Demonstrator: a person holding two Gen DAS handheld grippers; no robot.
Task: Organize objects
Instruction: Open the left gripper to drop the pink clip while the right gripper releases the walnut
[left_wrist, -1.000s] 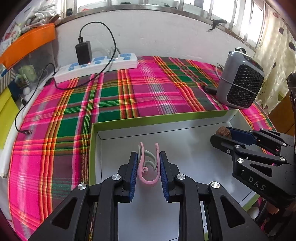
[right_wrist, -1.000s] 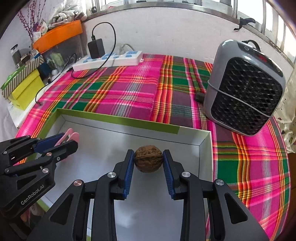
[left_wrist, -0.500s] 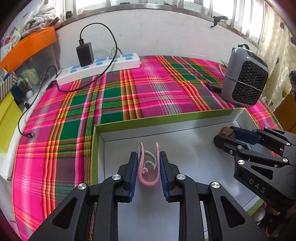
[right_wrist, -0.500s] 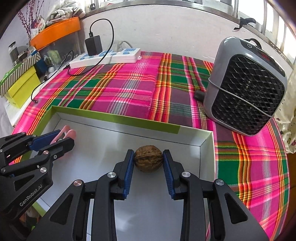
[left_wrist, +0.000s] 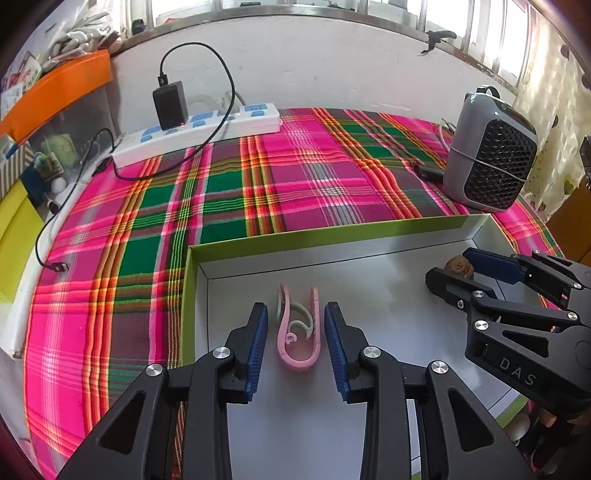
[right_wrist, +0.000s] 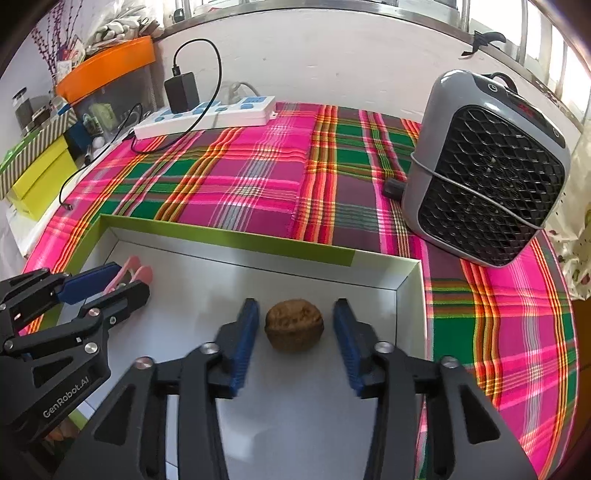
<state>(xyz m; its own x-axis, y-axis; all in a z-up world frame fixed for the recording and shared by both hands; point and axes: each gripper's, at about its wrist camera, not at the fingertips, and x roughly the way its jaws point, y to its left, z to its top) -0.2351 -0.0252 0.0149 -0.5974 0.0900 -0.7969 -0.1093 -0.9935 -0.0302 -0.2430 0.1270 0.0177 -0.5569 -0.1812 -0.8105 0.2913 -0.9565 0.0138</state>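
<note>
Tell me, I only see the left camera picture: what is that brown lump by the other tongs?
Observer: A walnut, lying in the box between the opening right tongs, untouched.
Operator: Is anything behind that grey heater?
Observer: Its front shows a red lit display near the top.
Operator: And what's on the far left?
Observer: A striped box sits on the yellow one.
</note>
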